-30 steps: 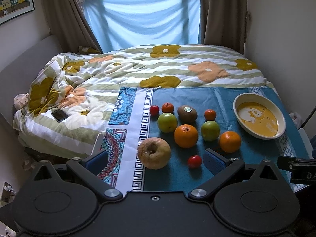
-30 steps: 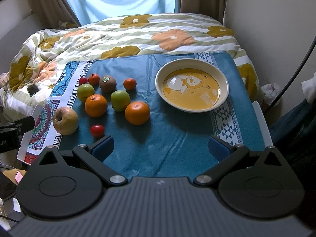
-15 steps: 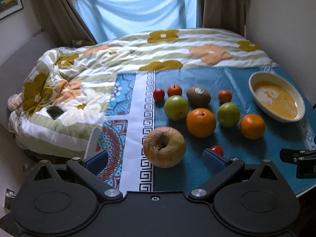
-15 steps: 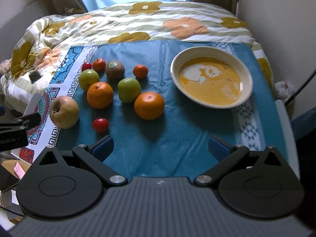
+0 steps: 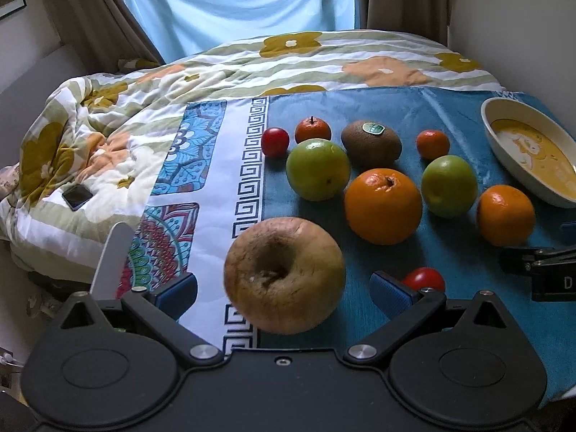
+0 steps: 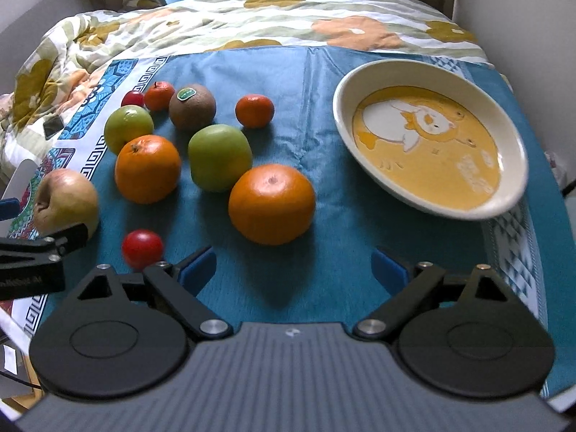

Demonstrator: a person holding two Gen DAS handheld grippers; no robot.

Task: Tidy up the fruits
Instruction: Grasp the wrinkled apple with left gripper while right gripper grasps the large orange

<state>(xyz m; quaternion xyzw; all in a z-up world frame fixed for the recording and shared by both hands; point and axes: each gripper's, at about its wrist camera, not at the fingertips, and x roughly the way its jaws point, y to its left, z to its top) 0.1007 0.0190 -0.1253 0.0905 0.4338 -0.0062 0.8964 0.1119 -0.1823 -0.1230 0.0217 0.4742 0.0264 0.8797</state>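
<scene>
- We've got our left gripper (image 5: 282,293) spread wide around the big brownish apple (image 5: 284,275), pads not touching it, so it's lined up to grab.
- Our right gripper (image 6: 293,268) hangs wide open and empty just short of the nearest orange (image 6: 271,203).
- Fruit's all loose on the blue cloth (image 6: 324,82); the bowl (image 6: 432,212) is empty, probably where everything goes.

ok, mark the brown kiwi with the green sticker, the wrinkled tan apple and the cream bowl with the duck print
brown kiwi with green sticker (image 6: 194,109), right wrist view, skin below the sticker
wrinkled tan apple (image 5: 284,275), left wrist view, near the stem hollow
cream bowl with duck print (image 6: 518,140), right wrist view, right rim
</scene>
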